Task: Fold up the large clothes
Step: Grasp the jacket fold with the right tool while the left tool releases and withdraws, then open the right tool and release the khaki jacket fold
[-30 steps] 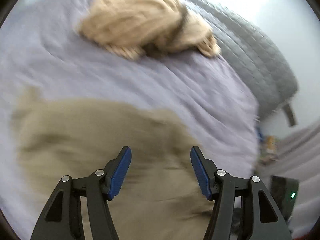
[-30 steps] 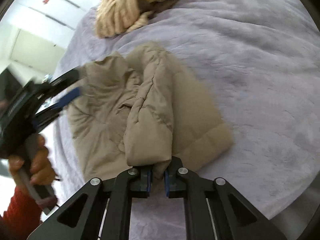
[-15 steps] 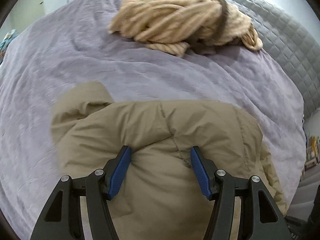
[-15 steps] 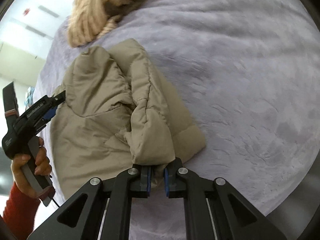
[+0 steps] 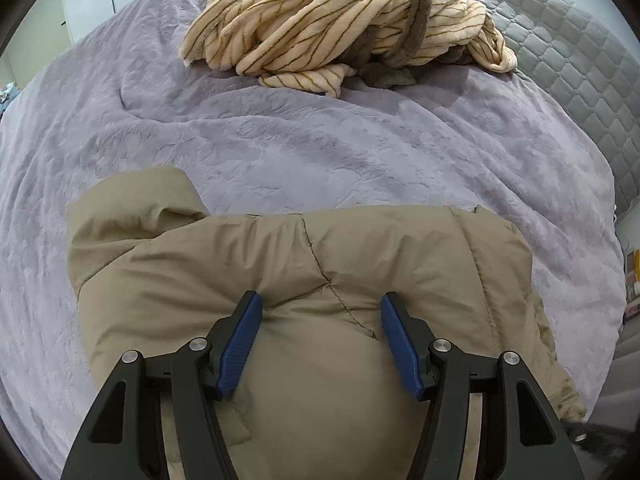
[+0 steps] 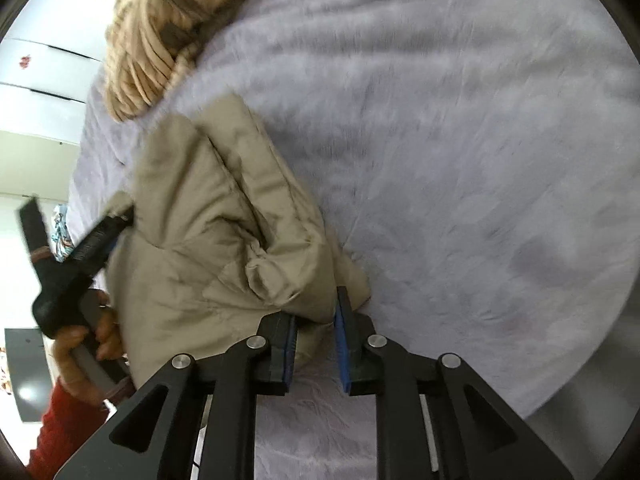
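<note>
Two wrist views are shown, both looking down on a bed covered by a lavender plush blanket point(image 5: 280, 148). A khaki padded jacket point(image 5: 320, 264) is seen lying bunched and partly folded on the near part of the blanket, its quilted seams and a puffy folded layer visible on top.

From the left wrist view, the left tongs point(image 5: 320, 316) are held wide apart, and their blue pads point(image 5: 240, 340) are pressed down onto the jacket's top surface; fabric bulges up between them, but nothing is clamped. Beyond the jacket, at the far side of the bed, a cream robe with thin brown stripes point(image 5: 320, 24) is heaped in a loose pile, well apart from the jacket. A grey quilted cover point(image 5: 576, 64) is seen past the blanket's right edge.

From the right wrist view, the right tongs point(image 6: 316, 320) are parted to a moderate gap. A rolled end of the jacket point(image 6: 224, 216) reaches down between the blue pads; it cannot be told whether the pads touch it, and no firm grip is shown. The left tongs point(image 6: 116, 220) are visible at the jacket's far edge, held by a hand point(image 6: 84, 344) in a red sleeve. The striped robe point(image 6: 160, 40) appears at the top, blurred, on the blanket point(image 6: 460, 140). White panelled cupboard fronts are seen in the background.
</note>
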`<action>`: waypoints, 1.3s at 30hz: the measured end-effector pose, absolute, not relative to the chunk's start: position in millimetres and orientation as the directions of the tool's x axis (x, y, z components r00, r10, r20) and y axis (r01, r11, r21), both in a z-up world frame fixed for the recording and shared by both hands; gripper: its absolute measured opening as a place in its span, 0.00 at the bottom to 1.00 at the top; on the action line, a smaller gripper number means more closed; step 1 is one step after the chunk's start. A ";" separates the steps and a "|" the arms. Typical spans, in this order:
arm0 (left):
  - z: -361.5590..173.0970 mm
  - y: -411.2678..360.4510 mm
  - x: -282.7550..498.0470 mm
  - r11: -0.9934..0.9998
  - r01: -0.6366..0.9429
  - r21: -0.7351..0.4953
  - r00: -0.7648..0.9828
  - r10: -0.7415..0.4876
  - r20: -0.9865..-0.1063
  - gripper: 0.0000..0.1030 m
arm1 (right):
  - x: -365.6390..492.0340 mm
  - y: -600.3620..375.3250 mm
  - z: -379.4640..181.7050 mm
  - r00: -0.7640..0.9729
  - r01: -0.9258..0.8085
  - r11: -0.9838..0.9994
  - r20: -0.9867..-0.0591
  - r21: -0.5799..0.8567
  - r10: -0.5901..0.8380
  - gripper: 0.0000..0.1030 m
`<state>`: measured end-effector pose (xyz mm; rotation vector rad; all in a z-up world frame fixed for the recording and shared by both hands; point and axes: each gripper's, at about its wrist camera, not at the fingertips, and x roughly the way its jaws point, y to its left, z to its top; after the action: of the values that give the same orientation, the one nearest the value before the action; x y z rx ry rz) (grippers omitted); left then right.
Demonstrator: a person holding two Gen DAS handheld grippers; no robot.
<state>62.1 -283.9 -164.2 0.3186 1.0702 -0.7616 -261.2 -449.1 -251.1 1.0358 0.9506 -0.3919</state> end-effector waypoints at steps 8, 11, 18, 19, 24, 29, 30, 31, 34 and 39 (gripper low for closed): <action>-164.4 -280.7 60.5 0.706 0.700 -0.111 0.272 -0.407 -0.872 0.60 | -234.8 -440.0 -212.0 0.600 0.590 0.632 -0.797 0.502 0.072 0.19; -163.6 -279.7 60.8 0.708 0.698 -0.108 0.273 -0.402 -0.874 0.60 | -211.5 -433.6 -228.8 0.545 0.583 0.677 -0.834 0.450 0.085 0.19; -146.5 -272.0 57.0 0.714 0.691 -0.111 0.258 -0.387 -0.885 0.60 | -202.9 -430.0 -279.4 0.441 0.622 0.670 -0.888 0.406 0.128 0.19; -142.3 -268.9 55.2 0.715 0.691 -0.107 0.259 -0.382 -0.887 0.60 | -203.1 -429.3 -281.4 0.438 0.621 0.674 -0.890 0.401 0.127 0.19; -122.3 -241.1 49.5 0.734 0.663 -0.148 0.232 -0.390 -0.891 0.60 | -195.4 -433.6 -293.8 0.420 0.608 0.684 -0.895 0.403 0.154 0.19; -111.9 -212.2 42.1 0.761 0.636 -0.124 0.233 -0.343 -0.910 0.60 | -192.8 -449.8 -305.4 0.426 0.630 0.620 -0.875 0.468 0.229 0.19; -111.5 -204.8 40.5 0.771 0.625 -0.121 0.229 -0.329 -0.916 0.60 | -192.5 -451.9 -304.5 0.424 0.630 0.616 -0.874 0.473 0.238 0.19; -111.9 -200.9 39.3 0.776 0.620 -0.118 0.228 -0.322 -0.919 0.60 | -191.9 -453.1 -302.5 0.421 0.628 0.618 -0.874 0.473 0.241 0.20; -115.3 -184.5 35.4 0.800 0.590 -0.111 0.222 -0.293 -0.930 0.79 | -191.2 -459.5 -294.0 0.412 0.617 0.633 -0.878 0.467 0.245 0.20; -122.4 -166.8 29.2 0.825 0.553 -0.119 0.218 -0.281 -0.935 0.86 | -188.5 -469.3 -277.0 0.413 0.592 0.653 -0.874 0.472 0.258 0.20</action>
<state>29.2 -166.8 -122.4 0.2616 1.2225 -0.5862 -188.5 -469.3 -277.0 0.8797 1.1630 -0.2481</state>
